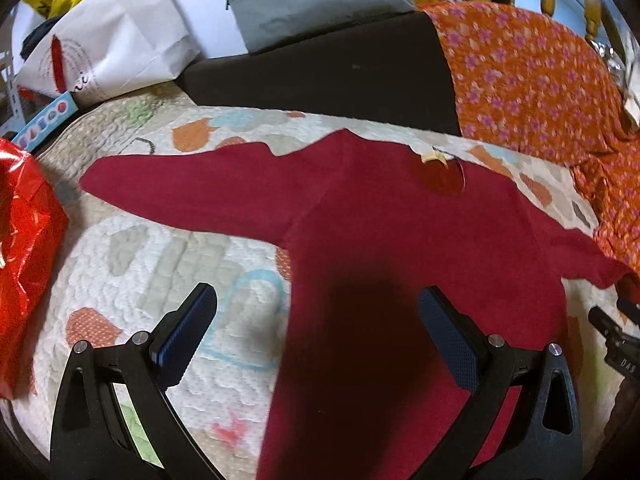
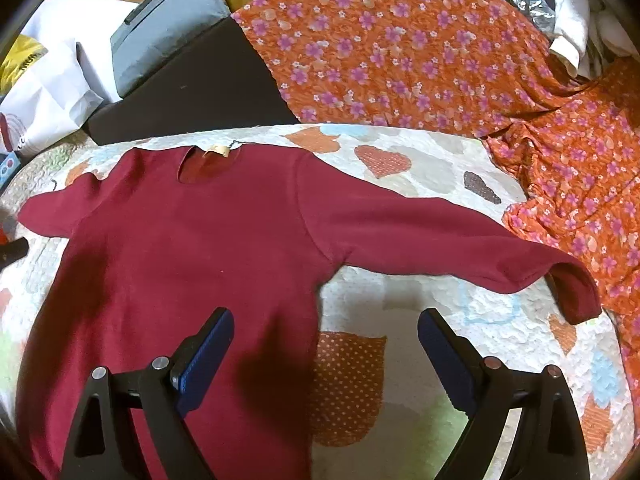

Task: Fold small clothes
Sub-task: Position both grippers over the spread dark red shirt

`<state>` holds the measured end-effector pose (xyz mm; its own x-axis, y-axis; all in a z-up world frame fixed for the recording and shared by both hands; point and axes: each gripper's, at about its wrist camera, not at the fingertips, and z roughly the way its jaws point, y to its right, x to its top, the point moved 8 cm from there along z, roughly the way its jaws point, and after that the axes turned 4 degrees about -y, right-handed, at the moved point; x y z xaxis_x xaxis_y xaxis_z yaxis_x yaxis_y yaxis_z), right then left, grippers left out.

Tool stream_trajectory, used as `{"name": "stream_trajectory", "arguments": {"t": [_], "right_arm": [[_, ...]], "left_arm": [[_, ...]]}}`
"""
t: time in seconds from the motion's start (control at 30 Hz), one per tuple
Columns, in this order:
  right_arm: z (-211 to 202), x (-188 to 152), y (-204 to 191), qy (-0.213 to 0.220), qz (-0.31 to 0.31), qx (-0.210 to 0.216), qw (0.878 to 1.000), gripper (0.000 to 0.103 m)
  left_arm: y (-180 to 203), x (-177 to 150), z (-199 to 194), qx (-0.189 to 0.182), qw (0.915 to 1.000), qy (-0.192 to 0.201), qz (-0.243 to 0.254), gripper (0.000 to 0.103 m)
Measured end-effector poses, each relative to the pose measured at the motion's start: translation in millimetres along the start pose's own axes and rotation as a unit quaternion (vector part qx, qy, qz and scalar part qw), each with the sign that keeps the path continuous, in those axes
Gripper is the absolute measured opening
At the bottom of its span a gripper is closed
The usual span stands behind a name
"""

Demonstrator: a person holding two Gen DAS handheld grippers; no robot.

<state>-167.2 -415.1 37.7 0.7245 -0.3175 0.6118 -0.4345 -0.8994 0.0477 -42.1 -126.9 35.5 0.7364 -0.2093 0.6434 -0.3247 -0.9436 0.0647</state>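
Note:
A dark red long-sleeved top (image 1: 380,240) (image 2: 192,240) lies flat on a patterned quilt (image 1: 140,280) (image 2: 420,352), neck away from me, both sleeves spread out sideways. My left gripper (image 1: 318,306) hovers open above the top's left side edge, one finger over the quilt and one over the body. My right gripper (image 2: 326,328) hovers open above the top's right side edge, below the armpit, its left finger over the cloth and its right finger over the quilt. Nothing is between either pair of pads. The right gripper's tip (image 1: 612,332) shows at the left wrist view's right edge.
An orange flowered cloth (image 1: 540,92) (image 2: 420,52) is draped at the back right. A dark brown cushion (image 1: 328,76) (image 2: 192,92) with a grey bag (image 1: 316,0) (image 2: 168,28) stands behind the top. A white paper bag (image 1: 108,40) and a red plastic bag (image 1: 24,248) sit at the left.

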Motion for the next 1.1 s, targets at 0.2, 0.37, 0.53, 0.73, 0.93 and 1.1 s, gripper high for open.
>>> {"name": "stream_trajectory", "arguments": {"t": [0.2,0.37,0.53,0.73,0.93,1.1], "right_arm": [[6.3,-1.3,-0.4,-0.006,0.002,0.001,1.0,0.092],[12.8,-1.7,-2.2,-0.015,0.004,0.011,1.0,0.092],[18.2,-5.1,-5.3,-0.021,-0.001,0.012,1.0,0.092],[20.7,-4.9,-6.2,-0.022,0.001,0.015,1.0,0.092],[22.6,-5.2,-9.6,-0.023,-0.004,0.017,1.0,0.092],[22.6,-5.6,-15.2,-0.021,-0.011,0.02,1.0,0.092]], "left_arm": [[12.0,-12.2,13.8,-0.004,0.9998,-0.015,0.013,0.102],[20.9,-16.2,22.0,-0.007,0.9995,-0.023,0.02,0.102],[25.2,-17.7,26.5,-0.008,0.9994,-0.025,0.021,0.102],[23.8,-17.0,27.6,-0.006,0.9995,-0.026,0.018,0.102],[19.9,-15.9,29.4,-0.003,0.9995,-0.029,0.01,0.102],[20.3,-17.3,30.6,-0.002,0.9995,-0.03,0.011,0.102]]}}
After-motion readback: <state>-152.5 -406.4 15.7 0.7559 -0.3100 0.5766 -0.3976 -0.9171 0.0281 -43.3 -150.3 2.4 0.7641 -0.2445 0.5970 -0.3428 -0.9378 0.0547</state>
